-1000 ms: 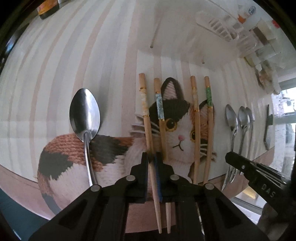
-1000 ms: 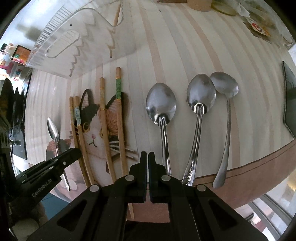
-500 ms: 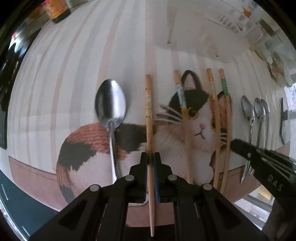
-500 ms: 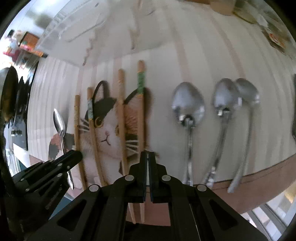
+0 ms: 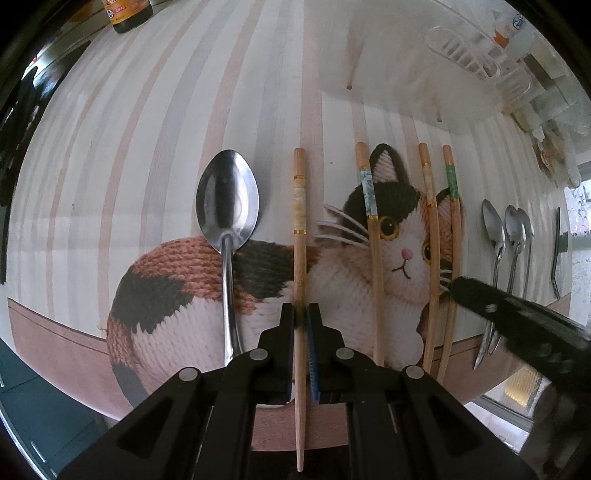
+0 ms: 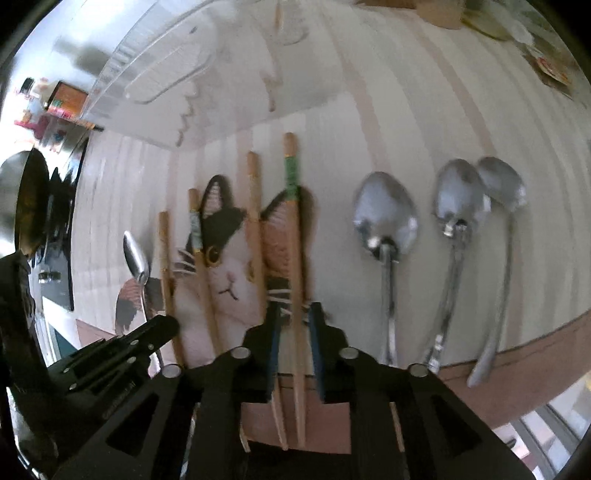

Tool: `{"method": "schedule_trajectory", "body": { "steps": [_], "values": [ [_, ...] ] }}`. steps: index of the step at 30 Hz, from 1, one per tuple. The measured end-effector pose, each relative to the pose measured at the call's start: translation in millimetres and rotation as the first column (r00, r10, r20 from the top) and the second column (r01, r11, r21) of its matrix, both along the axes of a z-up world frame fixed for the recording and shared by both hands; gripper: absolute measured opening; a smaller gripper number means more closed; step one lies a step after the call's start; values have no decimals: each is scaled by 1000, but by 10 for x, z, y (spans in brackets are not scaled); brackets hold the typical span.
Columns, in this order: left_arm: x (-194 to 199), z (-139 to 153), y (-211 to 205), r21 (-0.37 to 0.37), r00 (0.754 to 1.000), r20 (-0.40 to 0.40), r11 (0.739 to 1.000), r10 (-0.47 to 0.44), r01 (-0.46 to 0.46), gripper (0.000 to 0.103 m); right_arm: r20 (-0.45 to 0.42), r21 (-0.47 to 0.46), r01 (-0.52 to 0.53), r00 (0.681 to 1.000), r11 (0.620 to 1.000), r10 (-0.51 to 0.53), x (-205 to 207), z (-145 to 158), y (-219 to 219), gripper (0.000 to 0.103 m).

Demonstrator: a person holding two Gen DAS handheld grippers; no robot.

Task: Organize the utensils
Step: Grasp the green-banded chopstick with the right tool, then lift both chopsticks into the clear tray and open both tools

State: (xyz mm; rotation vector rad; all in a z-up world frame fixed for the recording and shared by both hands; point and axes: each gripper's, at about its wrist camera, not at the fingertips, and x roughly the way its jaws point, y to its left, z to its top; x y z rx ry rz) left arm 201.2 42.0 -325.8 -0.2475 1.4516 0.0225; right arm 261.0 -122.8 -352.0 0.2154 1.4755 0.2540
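Left gripper (image 5: 301, 325) clamps cream-banded chopstick (image 5: 300, 236), lengthwise toward the mat's near edge; right gripper (image 6: 293, 332) opening astride green-banded chopstick (image 6: 293, 229).

A cat-print placemat (image 5: 402, 295) lies on the striped tablecloth (image 5: 184, 110), a dark bottle (image 5: 127, 14) at the far edge.

Left gripper (image 5: 303, 314): matte black plastic, angular linkage arms, round silver screws at the pivots, blue pads lining the inner jaw faces. Right gripper (image 6: 293, 321): same black build, silver pivot screws, blue pad lining. Faint pale lettering along the left gripper's side in the right wrist view.
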Motion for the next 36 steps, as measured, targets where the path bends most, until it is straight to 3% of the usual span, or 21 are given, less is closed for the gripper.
{"method": "schedule_trajectory", "body": {
  "steps": [2,3,11,19,30,36],
  "values": [
    [-13,15,15,8,1000,-6,1000,3,-3,5,23,-58,-26,999,998,27,11,-14,95,15],
    [-6,9,2,7,1000,-6,1000,6,-6,5,22,-95,-37,999,995,39,-4,-45,105,6],
    [-65,54,113,-20,1000,-1,1000,18,-18,7,-34,-199,-92,996,976,87,-225,-102,88,6],
    [-56,70,94,-4,1000,-7,1000,-5,5,8,-25,-258,-121,993,959,118,-341,-138,202,9],
    [-52,59,82,5,1000,-9,1000,-3,3,5,-16,-281,-124,992,952,125,-343,-131,221,8],
    [-117,278,-56,117,999,47,993,-11,5,4,18,-215,-69,997,974,74,-391,-57,35,7]
  ]
}}
